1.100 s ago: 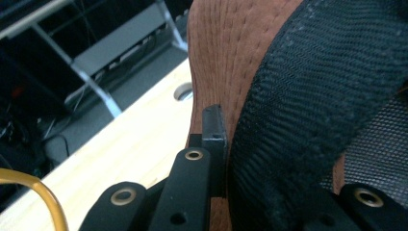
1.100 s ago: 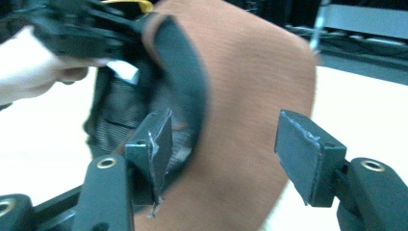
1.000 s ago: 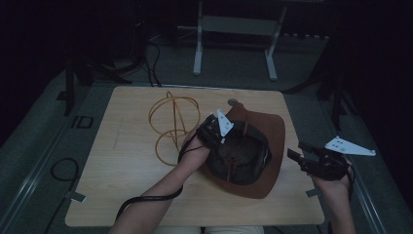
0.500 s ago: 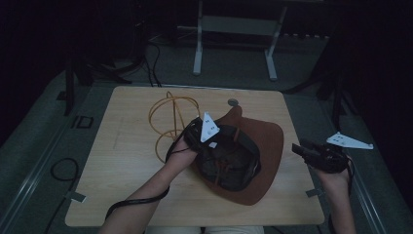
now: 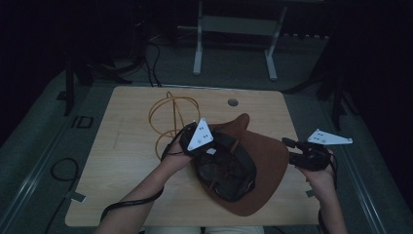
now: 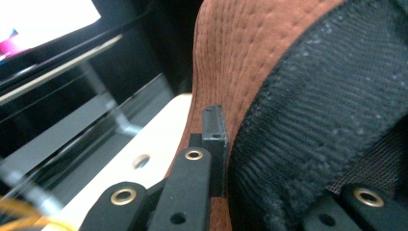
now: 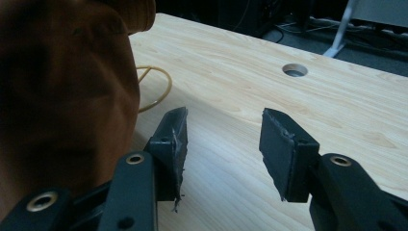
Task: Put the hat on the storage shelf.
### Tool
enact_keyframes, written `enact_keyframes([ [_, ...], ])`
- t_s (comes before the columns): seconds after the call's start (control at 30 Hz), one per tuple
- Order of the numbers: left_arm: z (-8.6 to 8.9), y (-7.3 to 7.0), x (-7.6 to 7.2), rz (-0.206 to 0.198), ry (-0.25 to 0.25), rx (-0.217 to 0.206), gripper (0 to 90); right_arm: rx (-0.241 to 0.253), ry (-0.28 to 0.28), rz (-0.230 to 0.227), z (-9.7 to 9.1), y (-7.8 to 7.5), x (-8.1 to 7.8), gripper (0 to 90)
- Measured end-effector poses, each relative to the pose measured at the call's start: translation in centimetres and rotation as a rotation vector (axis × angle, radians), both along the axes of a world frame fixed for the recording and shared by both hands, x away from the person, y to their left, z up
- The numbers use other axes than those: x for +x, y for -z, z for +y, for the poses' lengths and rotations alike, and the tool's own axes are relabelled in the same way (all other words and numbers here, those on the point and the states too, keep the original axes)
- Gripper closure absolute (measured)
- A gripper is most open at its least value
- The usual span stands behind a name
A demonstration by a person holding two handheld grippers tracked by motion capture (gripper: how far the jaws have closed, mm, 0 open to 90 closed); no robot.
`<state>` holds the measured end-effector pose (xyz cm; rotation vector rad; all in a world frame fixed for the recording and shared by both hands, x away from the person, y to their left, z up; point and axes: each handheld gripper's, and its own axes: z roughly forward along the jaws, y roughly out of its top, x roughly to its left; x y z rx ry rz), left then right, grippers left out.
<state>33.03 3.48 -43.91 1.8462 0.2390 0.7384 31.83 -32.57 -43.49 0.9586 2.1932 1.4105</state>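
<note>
high view: above the person's edge, facing forward and down, far, whole table | left gripper view: pressed close to the brown hat, table hole at 8 o'clock | right gripper view: low over the tabletop, hat at 9 o'clock, same hole at 1 o'clock

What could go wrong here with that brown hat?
The left gripper pinches the hat at one spot on its brim, so it might slip or crease. The hat overhangs the table edge in front and could slide off. The right gripper is open beside it, holding nothing.
</note>
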Motion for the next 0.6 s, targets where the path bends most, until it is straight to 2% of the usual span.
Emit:
enact_keyframes([
  [0.03, -0.1, -0.1, -0.3, -0.006, 0.038, 0.004, 87.5, 0.012, -0.036, 0.000, 0.6, 0.2, 0.0, 53.4],
  [0.1, -0.2, -0.1, -0.4, -0.009, 0.054, 0.009, 87.5, 0.014, -0.048, -0.003, 0.8, 0.2, -0.1, 53.5],
  [0.17, -0.4, -0.1, -0.6, -0.006, 0.070, 0.016, 87.5, 0.018, -0.101, -0.013, 1.7, 0.2, -0.5, 52.9],
  [0.27, -0.8, -0.2, -0.9, -0.007, 0.089, 0.018, 87.5, 0.014, -0.155, -0.020, 2.9, 0.0, -0.9, 51.5],
  [0.3, -0.9, -0.2, -1.0, -0.009, 0.101, 0.014, 87.5, 0.014, -0.155, -0.020, 2.9, 0.0, -0.9, 51.5],
  [0.33, -1.1, -0.3, -1.1, -0.020, 0.111, 0.013, 87.5, 0.015, -0.177, -0.021, 3.3, -0.1, -1.1, 50.5],
  [0.47, -1.5, -0.5, -1.6, -0.028, 0.148, -0.004, 87.5, 0.034, -0.267, -0.062, 5.4, -0.7, -2.1, 47.4],
  [0.53, -1.7, -0.7, -1.8, -0.037, 0.156, -0.006, 87.5, 0.046, -0.291, -0.076, 5.9, -1.0, -2.3, 47.0],
  [0.57, -1.7, -0.8, -1.9, -0.040, 0.161, -0.012, 87.5, 0.073, -0.310, -0.101, 6.4, -1.2, -2.6, 45.9],
  [0.6, -1.7, -0.9, -2.0, -0.041, 0.170, -0.022, 87.5, 0.073, -0.310, -0.101, 6.4, -1.2, -2.6, 45.9],
])
